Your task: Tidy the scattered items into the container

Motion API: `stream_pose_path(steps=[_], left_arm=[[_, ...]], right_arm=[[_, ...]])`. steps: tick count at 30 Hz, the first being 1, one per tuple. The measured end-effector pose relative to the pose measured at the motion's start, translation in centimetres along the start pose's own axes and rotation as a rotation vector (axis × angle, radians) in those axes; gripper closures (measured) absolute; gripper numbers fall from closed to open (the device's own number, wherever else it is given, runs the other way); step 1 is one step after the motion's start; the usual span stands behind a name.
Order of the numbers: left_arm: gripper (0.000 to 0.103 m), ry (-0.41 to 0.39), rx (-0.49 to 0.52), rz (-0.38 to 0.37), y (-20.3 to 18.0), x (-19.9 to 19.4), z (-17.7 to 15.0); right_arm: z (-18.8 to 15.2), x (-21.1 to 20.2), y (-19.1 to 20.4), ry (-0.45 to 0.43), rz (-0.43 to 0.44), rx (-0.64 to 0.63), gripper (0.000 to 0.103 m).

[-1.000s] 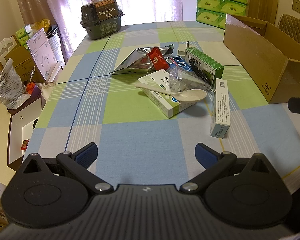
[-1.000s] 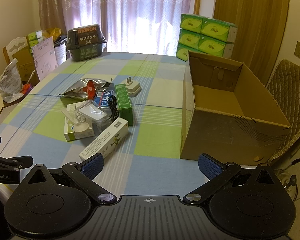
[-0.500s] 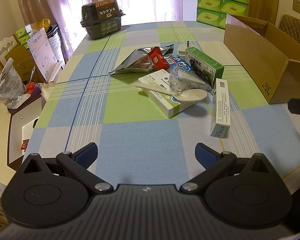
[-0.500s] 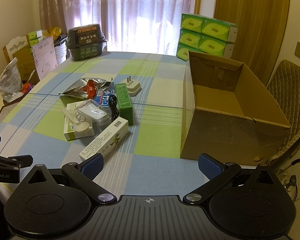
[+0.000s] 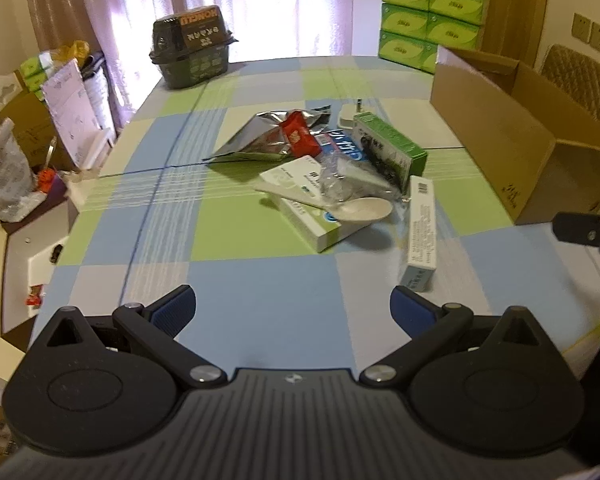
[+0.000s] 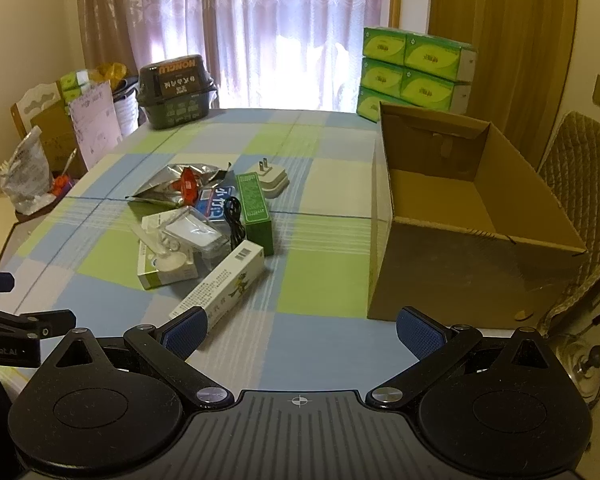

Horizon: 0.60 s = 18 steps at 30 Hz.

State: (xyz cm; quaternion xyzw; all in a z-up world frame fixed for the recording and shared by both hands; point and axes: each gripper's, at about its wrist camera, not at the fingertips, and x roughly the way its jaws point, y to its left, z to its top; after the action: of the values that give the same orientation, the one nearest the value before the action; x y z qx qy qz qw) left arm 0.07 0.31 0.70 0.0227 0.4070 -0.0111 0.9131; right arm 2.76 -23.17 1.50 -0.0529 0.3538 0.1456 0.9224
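We see a checked tabletop (image 6: 312,344) with an open cardboard box (image 6: 452,264) standing at its right side, and we use that box as our landmark. Compared with a second ago, almost nothing has changed: the left view has shifted only slightly and blurred a little, the right view is the same, and every item lies where it lay. So we judge the tidying has not begun — the box looks empty inside.

The clutter sits in one cluster to the left of the box, apart from it. Nearest the box is a green carton (image 6: 254,210) with a black cable (image 6: 234,220) beside it. A white charger plug (image 6: 270,178) lies behind that. A long white carton (image 6: 220,286) lies at the near edge of the cluster. Farther from the box are a foil pouch (image 6: 172,186), a clear plastic bag (image 6: 192,230) and a white spoon (image 5: 360,208).

The left tool (image 5: 292,302) and the right tool (image 6: 302,326) both hover over the near tabletop — each is spread wide and grasps nothing.
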Motion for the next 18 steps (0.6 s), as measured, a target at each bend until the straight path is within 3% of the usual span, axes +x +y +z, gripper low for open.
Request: stream_pose_path(steps=[5,9,18], left_arm=[[0.001,0.009,0.005,-0.015,0.3,0.3,0.3],[0.001,-0.019,0.078,-0.003,0.3,0.4,1.1],[0.001,-0.047,0.174,-0.063,2.2,2.5,4.0]], right_arm=[[0.2,-0.1,0.1,-0.02,0.009,0.041,0.0],[0.8,0.5,0.5,-0.011,0.025,0.057,0.0],[1.4,4.0,1.6,0.072,0.068,0.083,0.0]])
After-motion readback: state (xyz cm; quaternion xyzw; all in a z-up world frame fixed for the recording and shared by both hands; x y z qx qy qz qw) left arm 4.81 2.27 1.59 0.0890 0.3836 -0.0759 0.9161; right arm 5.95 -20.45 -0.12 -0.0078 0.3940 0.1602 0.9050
